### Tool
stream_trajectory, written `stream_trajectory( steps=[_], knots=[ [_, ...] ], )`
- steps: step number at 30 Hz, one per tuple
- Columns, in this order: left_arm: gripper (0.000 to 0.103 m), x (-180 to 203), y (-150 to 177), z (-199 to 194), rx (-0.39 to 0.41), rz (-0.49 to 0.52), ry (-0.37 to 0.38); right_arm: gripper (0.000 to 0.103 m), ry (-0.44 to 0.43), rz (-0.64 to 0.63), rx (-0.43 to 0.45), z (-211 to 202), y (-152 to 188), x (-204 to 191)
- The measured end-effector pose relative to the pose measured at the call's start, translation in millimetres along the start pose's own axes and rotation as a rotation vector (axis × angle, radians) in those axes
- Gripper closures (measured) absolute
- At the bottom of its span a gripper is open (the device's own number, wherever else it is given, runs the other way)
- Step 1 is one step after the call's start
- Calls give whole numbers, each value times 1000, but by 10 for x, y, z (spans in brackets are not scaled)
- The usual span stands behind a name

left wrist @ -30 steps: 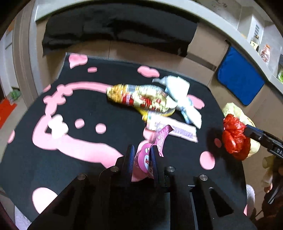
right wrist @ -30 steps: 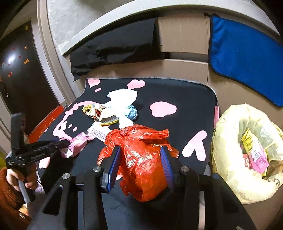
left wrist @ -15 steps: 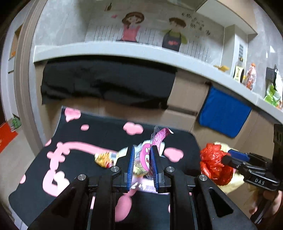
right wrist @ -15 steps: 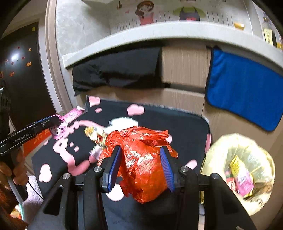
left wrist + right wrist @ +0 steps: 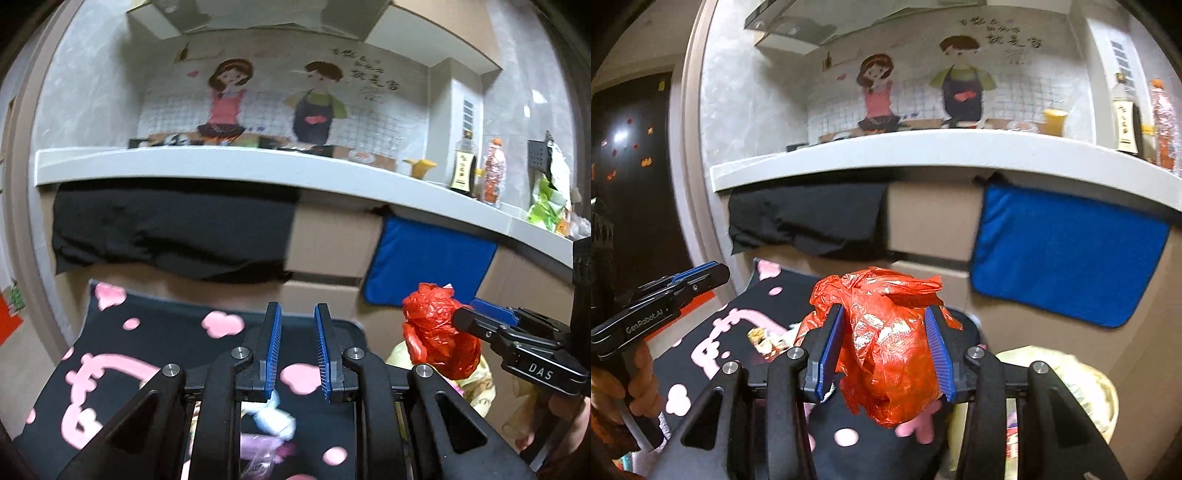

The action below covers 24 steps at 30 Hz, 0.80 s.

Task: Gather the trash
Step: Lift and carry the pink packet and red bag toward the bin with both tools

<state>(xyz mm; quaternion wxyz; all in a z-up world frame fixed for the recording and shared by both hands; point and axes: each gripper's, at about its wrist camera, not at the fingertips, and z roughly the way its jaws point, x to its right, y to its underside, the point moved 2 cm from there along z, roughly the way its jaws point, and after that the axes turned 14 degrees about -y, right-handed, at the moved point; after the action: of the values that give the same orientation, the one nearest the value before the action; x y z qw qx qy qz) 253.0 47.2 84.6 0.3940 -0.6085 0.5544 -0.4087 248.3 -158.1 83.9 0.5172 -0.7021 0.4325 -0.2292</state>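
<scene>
Starting with the left wrist view, the left gripper (image 5: 297, 350) hangs above the near half of a black mat (image 5: 110, 332) with pink shapes; its blue pads (image 5: 274, 350) stand a narrow gap apart and nothing is seen between them. Below the fingers, toward the mat's near edge, lie a crumpled white wrapper (image 5: 273, 419) and a blurred purple wrapper (image 5: 258, 446). Off the mat's right edge, the right gripper (image 5: 465, 314) enters from the right side and carries a red plastic bag (image 5: 436, 332), raised above a bin with a pale yellow liner (image 5: 476, 391). Behind the mat's far edge, a black cloth (image 5: 166, 229) and a blue cloth (image 5: 428, 266) hang under a white counter ledge (image 5: 221, 162). Proceeding to the right wrist view, the right gripper is clamped on the red plastic bag, one pad pressed against each side, and the bag bulges above and below the fingers. The bag is held clear of the mat, over its right edge, with the lined bin low at the right, just beside that edge. A printed snack wrapper (image 5: 764, 338) lies on the mat left of the bag. The left gripper shows at the left side, held by a hand (image 5: 631, 387), with no item visible at its fingertips.
</scene>
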Motion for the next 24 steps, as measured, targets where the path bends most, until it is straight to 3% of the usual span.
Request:
stream_trajectory(
  steps=[4, 8, 12, 18, 22, 24],
  knots=[
    [84, 347, -46, 100, 8, 30, 33, 62, 30, 35, 22, -130, 6, 289],
    [85, 441, 39, 286, -66, 22, 62, 62, 32, 68, 10, -149, 87, 512],
    [85, 204, 254, 446, -133, 17, 68, 62, 6, 111, -3, -96, 214, 599],
    [83, -442, 782, 716, -311, -53, 54, 62, -26, 105, -71, 120, 473, 451],
    [52, -718, 1251, 783, -465, -197, 65, 62, -48, 112, -113, 292, 591, 357],
    [49, -737, 1504, 742, -518, -256, 74, 62, -42, 103, -128, 344, 643, 319]
  ],
)
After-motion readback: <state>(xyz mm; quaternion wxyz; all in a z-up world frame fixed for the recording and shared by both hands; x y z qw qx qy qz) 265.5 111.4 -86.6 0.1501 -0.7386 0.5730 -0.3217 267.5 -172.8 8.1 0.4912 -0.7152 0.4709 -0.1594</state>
